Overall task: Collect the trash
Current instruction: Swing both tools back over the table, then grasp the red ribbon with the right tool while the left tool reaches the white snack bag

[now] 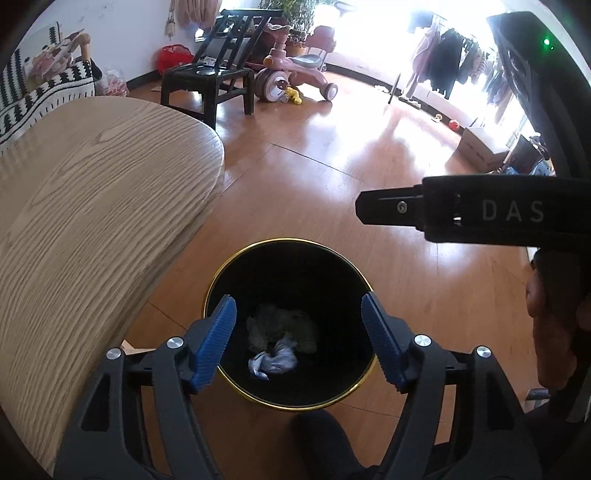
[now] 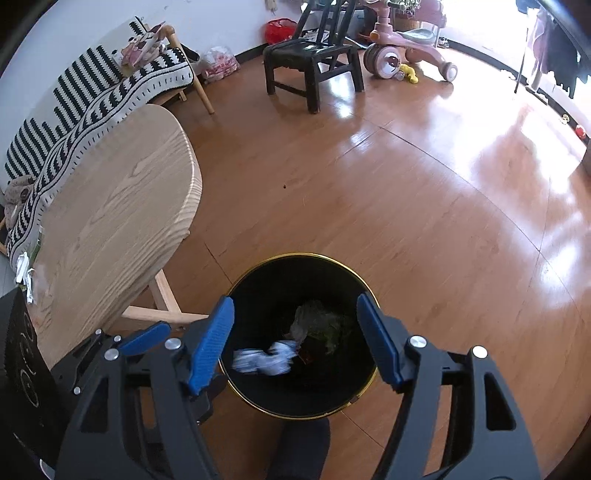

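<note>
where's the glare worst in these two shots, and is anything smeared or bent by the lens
Left wrist view: the window area is blown out white, with a bright sheen on the wooden floor; the table edge bows from fisheye. Right wrist view: glare patches on the floor at right; the white-blue wad in the black bin looks motion-smeared; dark vignette in the corners.

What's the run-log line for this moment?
left gripper: open, empty | right gripper: open, empty | bin: on floor beneath both, holds white wad and greenish scrap | table: wrapper remains
</note>
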